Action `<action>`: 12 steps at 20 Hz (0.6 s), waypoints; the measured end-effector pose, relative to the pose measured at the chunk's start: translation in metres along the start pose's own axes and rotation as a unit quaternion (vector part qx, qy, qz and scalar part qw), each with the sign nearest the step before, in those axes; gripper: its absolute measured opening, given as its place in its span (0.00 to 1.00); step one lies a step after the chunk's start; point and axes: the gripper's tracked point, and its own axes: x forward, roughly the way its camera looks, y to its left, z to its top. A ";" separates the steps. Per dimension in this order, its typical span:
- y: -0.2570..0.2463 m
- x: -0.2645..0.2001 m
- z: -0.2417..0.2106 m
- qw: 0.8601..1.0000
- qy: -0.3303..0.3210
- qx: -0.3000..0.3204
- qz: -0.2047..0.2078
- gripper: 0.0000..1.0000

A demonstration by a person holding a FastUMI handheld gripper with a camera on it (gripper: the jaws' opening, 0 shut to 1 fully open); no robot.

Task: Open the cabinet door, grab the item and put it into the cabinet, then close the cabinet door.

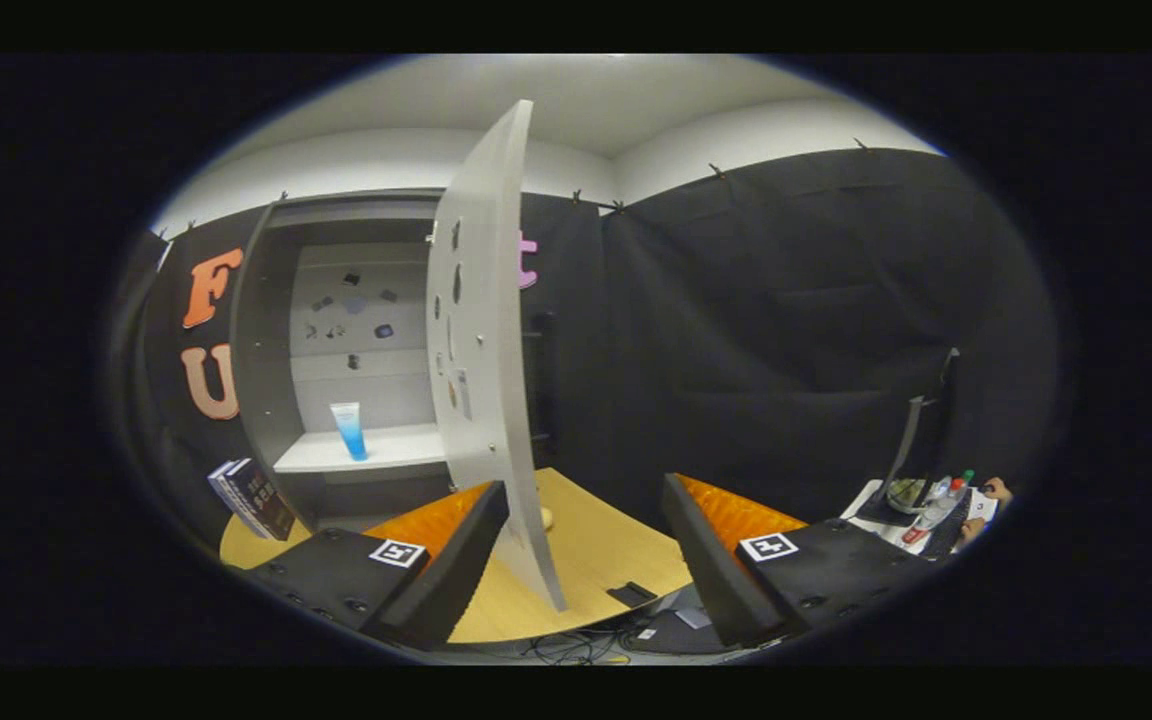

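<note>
Your gripper [586,560] has its fingers spread wide apart and holds nothing. The flat grey cabinet door with the cut-out holes [481,350] stands swung out, edge-on, just ahead of your left finger, its lower edge running down between the two fingers. Beyond that finger, inside the open grey cabinet [271,330], the white-and-blue squeeze tube [349,430] stands upright on the pale shelf [386,452]. So the item looks placed, and by my reading closing the door is the step in hand. You will need to bring a finger round to the door's outer face, the side away from the cabinet, and push it toward the cabinet, keeping clear of the light wooden tabletop [596,550] beneath.
</note>
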 end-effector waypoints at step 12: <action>-0.026 0.062 -0.046 0.999 0.036 0.010 -0.014 0.98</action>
